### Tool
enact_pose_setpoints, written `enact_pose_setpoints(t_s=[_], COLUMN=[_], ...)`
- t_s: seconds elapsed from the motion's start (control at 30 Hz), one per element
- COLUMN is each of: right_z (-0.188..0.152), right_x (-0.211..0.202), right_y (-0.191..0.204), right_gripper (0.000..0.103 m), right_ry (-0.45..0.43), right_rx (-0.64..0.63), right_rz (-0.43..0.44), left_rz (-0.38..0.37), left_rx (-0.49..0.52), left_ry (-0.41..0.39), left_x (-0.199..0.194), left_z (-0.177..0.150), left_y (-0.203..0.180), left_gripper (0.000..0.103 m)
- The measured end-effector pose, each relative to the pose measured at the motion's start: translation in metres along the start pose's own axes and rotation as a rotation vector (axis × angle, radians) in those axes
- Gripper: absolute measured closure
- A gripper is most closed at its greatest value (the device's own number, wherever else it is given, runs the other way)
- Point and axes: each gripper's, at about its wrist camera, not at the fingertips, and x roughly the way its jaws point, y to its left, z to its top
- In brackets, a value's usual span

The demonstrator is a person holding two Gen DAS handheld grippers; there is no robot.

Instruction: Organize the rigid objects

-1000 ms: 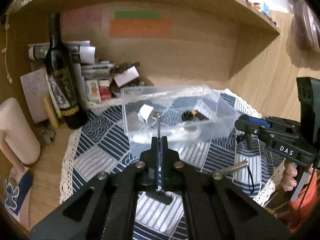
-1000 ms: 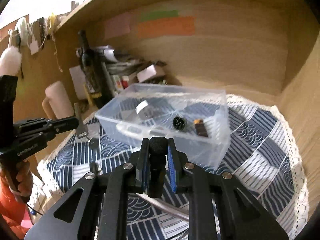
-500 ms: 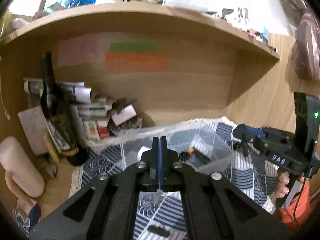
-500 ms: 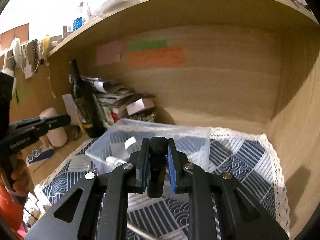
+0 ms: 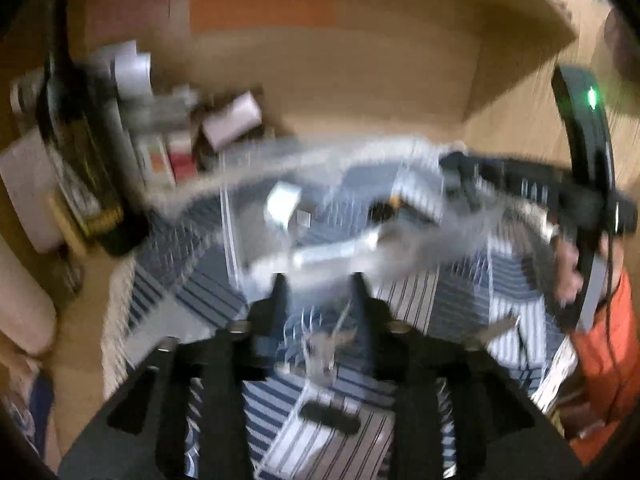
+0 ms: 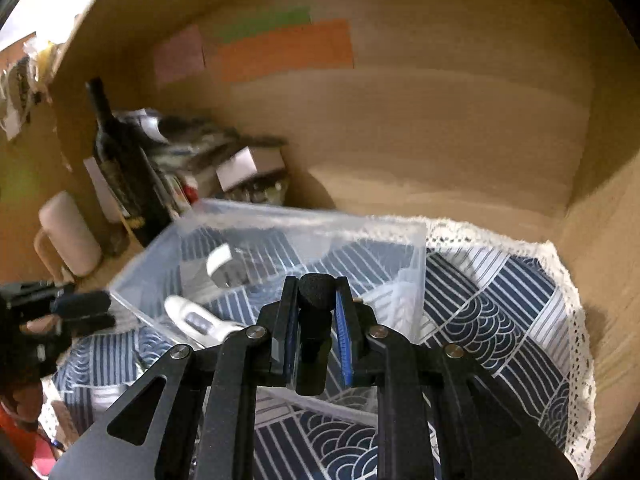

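1. Right wrist view was sharp & showed the right gripper (image 6: pixel 316 312) clamped on a black foam-tipped thing (image 6: pixel 315 320), held just in front of the clear box (image 6: pixel 280 220)
2. Left wrist view was all blurry. It showed the left gripper (image 5: pixel 320 300) w/ fingers spread apart, nothing between them, over the blue striped cloth (image 5: pixel 460 312)
3. Only the left view showed a metal key-like bit (image 5: pixel 326 344) on the cloth by the fingers
4. Box sat on the cloth w/ a white plug (image 6: pixel 219 258) & a white tool (image 6: pixel 196 320) inside
5. A dark bottle (image 6: pixel 120 160) stood behind, to the left

Both wrist views look closely down at the clear bin (image 6: pixel 304 236).
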Motion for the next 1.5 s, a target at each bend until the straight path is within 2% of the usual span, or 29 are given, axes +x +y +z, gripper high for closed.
enact_pose_setpoints(t_s=[0.07,0.13,0.3,0.37,0.4,0.43,0.5,0.53,0.63,0.67,0.87,1.17,1.37,1.5], right_z=[-0.001,-0.002,-0.005,-0.005,-0.004,-0.004,-0.004,-0.004,-0.005,-0.005,-0.006,-0.023,-0.045,-0.063], right_x=[0.006,0.013,0.022,0.023,0.024,0.024,0.025,0.026,0.021,0.019,-0.009,-0.055,-0.063,-0.056], right_y=[-0.001,0.0,0.007,0.01,0.011,0.013,0.014,0.015,0.015,0.015,0.019,0.017,0.018,0.022], right_gripper=[0.087,0.087,0.087,0.087,0.087,0.087,0.086,0.083,0.057,0.055,0.055,0.055,0.055,0.055], right_ry=[0.024,0.046,0.076,0.081,0.083,0.085,0.091,0.096,0.082,0.074,0.028,-0.036,-0.005,0.035], right_rx=[0.001,-0.001,-0.029,-0.039,-0.041,-0.044,-0.049,-0.051,-0.038,-0.037,-0.043,-0.049,-0.051,-0.057], right_rz=[0.005,0.003,-0.002,-0.003,-0.002,0.0,0.0,0.001,0.007,0.005,0.006,0.009,0.023,0.034], left_rz=[0.002,0.005,-0.015,-0.024,-0.004,-0.007,-0.023,-0.022,-0.02,-0.017,-0.007,0.0,-0.006,-0.015], left_rx=[0.004,0.014,0.034,0.074,0.097,0.108,0.095,0.083,0.042,0.037,-0.002,-0.037,-0.043,-0.05], left_ry=[0.046,0.093,0.169,0.195,0.185,0.18,0.178,0.175,0.164,0.157,0.088,-0.073,-0.151,-0.163], left_x=[0.011,0.023,0.047,0.054,0.055,0.054,0.053,0.052,0.047,0.044,0.014,-0.036,-0.051,-0.045], left_z=[-0.012,-0.021,-0.03,-0.033,-0.033,-0.034,-0.034,-0.034,-0.036,-0.037,-0.038,0.0,0.032,0.049], left_y=[0.001,0.0,-0.008,-0.015,-0.018,-0.02,-0.018,-0.017,-0.013,-0.013,-0.013,-0.002,-0.002,0.0], left_gripper=[0.051,0.035,0.034,0.045,0.053,0.065,0.078,0.08,0.082,0.082,0.082,0.082,0.082,0.082])
